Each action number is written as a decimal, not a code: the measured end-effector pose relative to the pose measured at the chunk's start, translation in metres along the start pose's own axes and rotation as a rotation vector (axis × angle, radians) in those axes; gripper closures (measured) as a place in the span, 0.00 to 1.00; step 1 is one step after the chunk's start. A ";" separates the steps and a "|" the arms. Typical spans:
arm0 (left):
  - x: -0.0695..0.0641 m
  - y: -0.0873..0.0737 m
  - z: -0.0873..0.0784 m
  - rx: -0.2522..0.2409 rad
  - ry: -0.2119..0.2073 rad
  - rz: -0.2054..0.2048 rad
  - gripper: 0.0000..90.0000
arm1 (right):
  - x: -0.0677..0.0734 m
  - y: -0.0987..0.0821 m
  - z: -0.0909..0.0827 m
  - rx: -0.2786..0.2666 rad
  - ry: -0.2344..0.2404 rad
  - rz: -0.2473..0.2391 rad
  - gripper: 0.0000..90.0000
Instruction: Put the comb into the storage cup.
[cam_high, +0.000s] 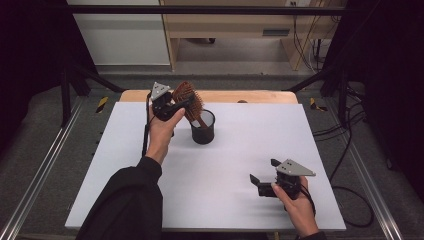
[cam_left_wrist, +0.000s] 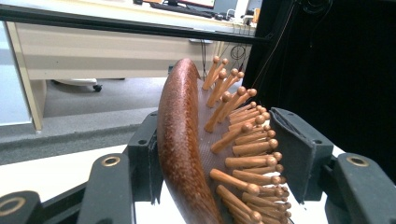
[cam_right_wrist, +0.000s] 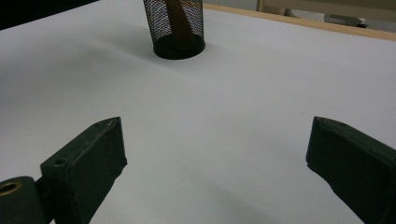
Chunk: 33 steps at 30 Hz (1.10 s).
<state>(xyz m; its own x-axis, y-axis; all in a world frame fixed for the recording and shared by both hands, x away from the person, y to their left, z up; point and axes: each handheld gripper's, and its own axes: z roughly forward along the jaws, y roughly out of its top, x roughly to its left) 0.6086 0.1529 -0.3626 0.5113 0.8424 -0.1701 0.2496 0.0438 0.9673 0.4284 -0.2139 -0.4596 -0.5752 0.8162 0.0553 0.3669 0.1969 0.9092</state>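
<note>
The left gripper (cam_high: 181, 106) has its jaws parted around the wooden hairbrush (cam_high: 189, 98) (handle down in the black mesh cup (cam_high: 203, 128)), pads not pressing, while the right gripper (cam_high: 259, 176) rests wide open near the table's (cam_high: 125, 165) front.

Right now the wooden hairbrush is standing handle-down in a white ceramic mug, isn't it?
Not quite. The hairbrush does stand handle-down, but in a black wire-mesh cup, not a white ceramic mug. The right gripper view shows the mesh clearly, with the handle visible through it; the high view shows the brush head sticking out above the rim.
</note>
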 end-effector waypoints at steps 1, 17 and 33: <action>0.000 0.000 0.000 0.000 0.000 0.000 0.44 | 0.000 0.000 0.000 0.001 0.000 0.000 0.06; 0.010 -0.002 0.000 0.013 0.004 -0.002 0.41 | 0.000 -0.001 0.001 0.004 0.001 0.000 0.06; 0.018 -0.005 0.000 0.020 0.020 -0.015 0.38 | 0.001 -0.001 0.002 0.011 0.005 0.001 0.05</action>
<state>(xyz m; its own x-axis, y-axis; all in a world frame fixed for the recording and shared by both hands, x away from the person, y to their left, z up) 0.6171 0.1681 -0.3703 0.4910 0.8523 -0.1804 0.2731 0.0460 0.9609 0.4291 -0.2120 -0.4612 -0.5786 0.8135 0.0586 0.3756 0.2019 0.9045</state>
